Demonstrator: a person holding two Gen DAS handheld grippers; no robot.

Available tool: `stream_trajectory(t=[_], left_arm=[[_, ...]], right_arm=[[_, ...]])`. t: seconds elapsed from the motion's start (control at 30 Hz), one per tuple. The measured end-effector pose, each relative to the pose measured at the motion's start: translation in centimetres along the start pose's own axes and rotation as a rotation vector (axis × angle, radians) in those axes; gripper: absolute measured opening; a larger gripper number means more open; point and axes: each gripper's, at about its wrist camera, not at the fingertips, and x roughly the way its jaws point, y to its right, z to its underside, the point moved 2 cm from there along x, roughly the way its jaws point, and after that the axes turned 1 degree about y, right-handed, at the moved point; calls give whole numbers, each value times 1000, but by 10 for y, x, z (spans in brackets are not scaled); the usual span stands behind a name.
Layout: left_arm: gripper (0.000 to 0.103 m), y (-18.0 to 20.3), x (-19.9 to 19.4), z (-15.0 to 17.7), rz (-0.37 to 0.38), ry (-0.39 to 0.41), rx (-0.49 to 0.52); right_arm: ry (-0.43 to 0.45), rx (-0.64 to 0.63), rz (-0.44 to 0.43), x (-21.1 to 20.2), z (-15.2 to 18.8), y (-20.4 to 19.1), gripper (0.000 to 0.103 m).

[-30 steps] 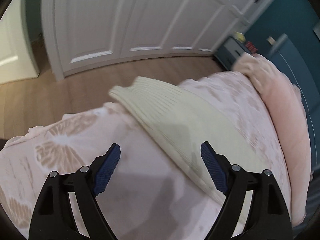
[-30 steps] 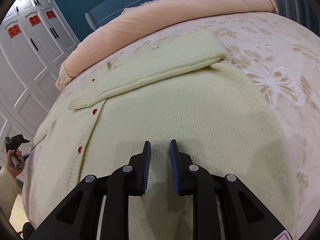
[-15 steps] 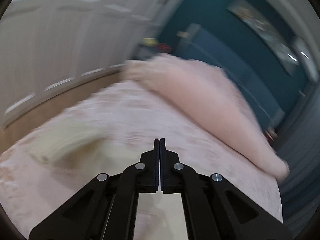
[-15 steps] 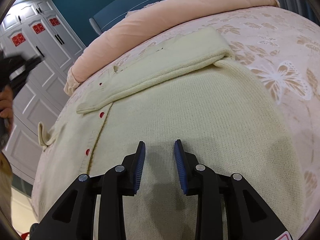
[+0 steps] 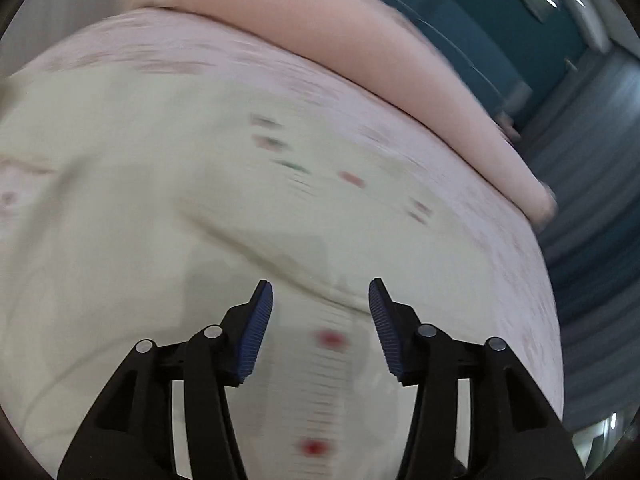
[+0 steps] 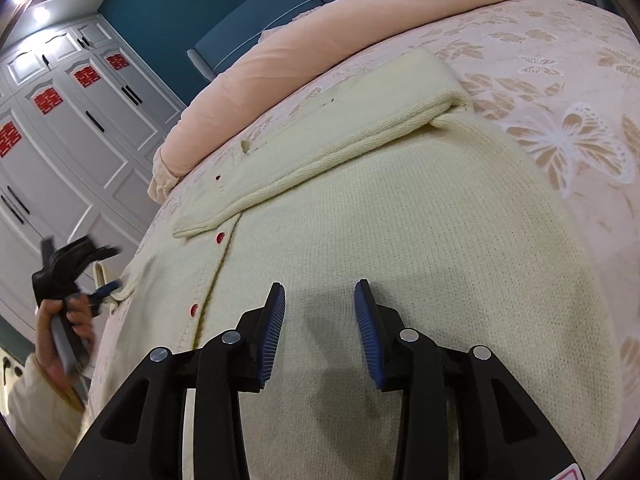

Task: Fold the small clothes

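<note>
A cream cardigan (image 6: 400, 248) lies flat on the bed (image 6: 560, 64), one sleeve (image 6: 328, 136) folded across its far part. The right tool (image 6: 320, 300) hangs over its near part, jaws partly apart and just widening, holding nothing. The left tool (image 5: 320, 300), also just reopening and empty, hangs over the button band (image 5: 330, 340).

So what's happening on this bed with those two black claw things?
A person is folding a small cream knitted cardigan spread on a pink patterned bedspread, with a handheld claw in each hand. One sleeve is already folded across the top. The right claw hovers over the cardigan's body, its jaws just opening with nothing between them. The left claw, seen blurred at the cardigan's far side in the right view, has also just been opening, over the red-buttoned front strip, gripping nothing.
</note>
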Motion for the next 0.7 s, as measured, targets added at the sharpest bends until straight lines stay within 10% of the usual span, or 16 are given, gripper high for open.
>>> stream_trajectory(t=[0.27,0.4,0.47,0.63,0.7], left_arm=[[77,-202,-105,-97,-240,334,-394],[79,-237,-90,-135,-323,277,-396],[72,-240,-82,-142,-332,248,-373],[9,-261,-73,-145,-363,201,-391],[8,-258,-82,-147,-344,236,-395]], right_arm=[[-10,-38,52,4,-1,-7,35],[-12,-39,53,5,-2,-5,35],[-11,-35,46,5,-2,-4,35],[-7,-19,23,4,-2,0,35],[-5,-16,17,3,-2,1,36]])
